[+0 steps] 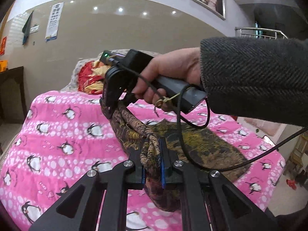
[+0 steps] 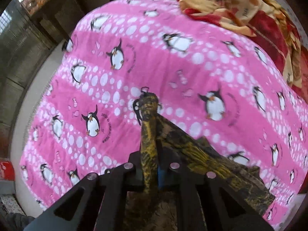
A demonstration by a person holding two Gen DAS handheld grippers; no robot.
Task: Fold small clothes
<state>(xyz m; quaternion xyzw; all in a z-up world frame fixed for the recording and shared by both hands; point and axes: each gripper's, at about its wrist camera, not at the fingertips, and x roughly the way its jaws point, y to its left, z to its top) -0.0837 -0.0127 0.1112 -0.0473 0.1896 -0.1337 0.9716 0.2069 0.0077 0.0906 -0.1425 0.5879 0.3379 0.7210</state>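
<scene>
A small brown-and-yellow patterned garment point(image 1: 202, 144) is seen partly spread on the pink penguin blanket point(image 1: 57, 134) that covers the bed, with one edge lifted clear of the blanket. The cloth is judged to be light, thin and limp, so that it sags and bunches wherever it is not supported; it is best taken at an edge or corner, with the two holds kept apart along the same edge so that the fold falls straight. The left tongs point(image 1: 153, 165) are closed on a gathered rope of the fabric, the blue pads pressed against it from both sides. The right tongs point(image 1: 107, 105), held above the blanket and beyond the left ones, are likewise clamped on the garment, a twisted strip of which is seen running between their fingers in the right wrist view point(image 2: 151, 159); whether a hem or a sleeve is held there cannot be told, as that view is blurred. A red-and-yellow quilt point(image 1: 90, 77) lies at the far end of the blanket.
</scene>
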